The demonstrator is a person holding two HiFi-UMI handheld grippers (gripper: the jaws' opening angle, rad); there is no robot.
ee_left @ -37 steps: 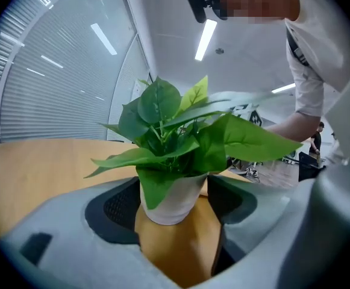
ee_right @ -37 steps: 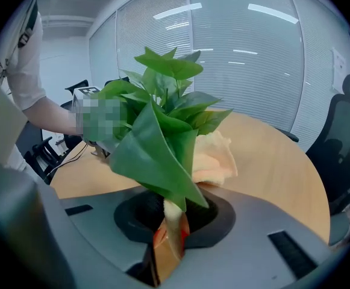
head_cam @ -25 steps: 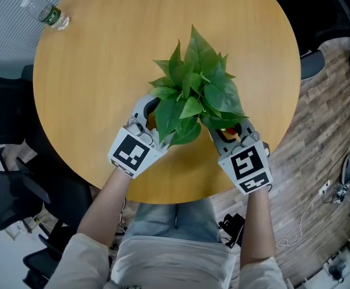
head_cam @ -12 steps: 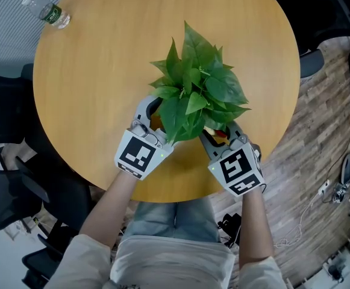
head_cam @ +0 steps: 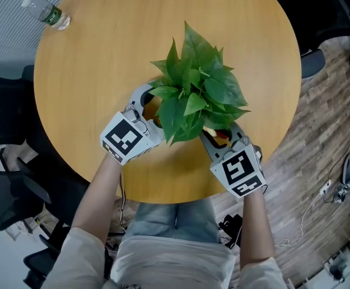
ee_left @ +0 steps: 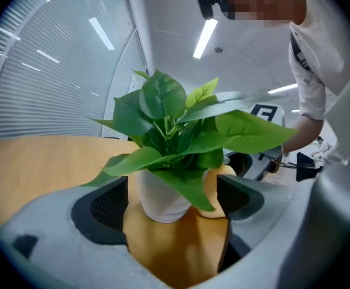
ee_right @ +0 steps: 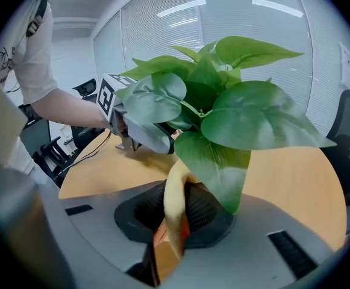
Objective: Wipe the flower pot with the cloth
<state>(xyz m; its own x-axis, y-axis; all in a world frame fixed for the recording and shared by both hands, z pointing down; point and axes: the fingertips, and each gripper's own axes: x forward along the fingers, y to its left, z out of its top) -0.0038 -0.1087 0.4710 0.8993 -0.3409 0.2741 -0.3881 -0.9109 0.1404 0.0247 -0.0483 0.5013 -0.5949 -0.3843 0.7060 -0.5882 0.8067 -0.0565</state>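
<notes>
Round wooden table [head_cam: 102, 53]: left gripper [ee_left: 173, 205] is just opening wide around flower pot [ee_left: 156, 194], pads clear; right gripper [ee_right: 176, 218] is pinching yellow cloth [ee_right: 171, 191] against the pot.

Left tongs [ee_left: 171, 200] just opened wide around the flower pot [ee_left: 158, 198], right tongs [ee_right: 176, 218] clamped on cloth [ee_right: 175, 188]
</notes>
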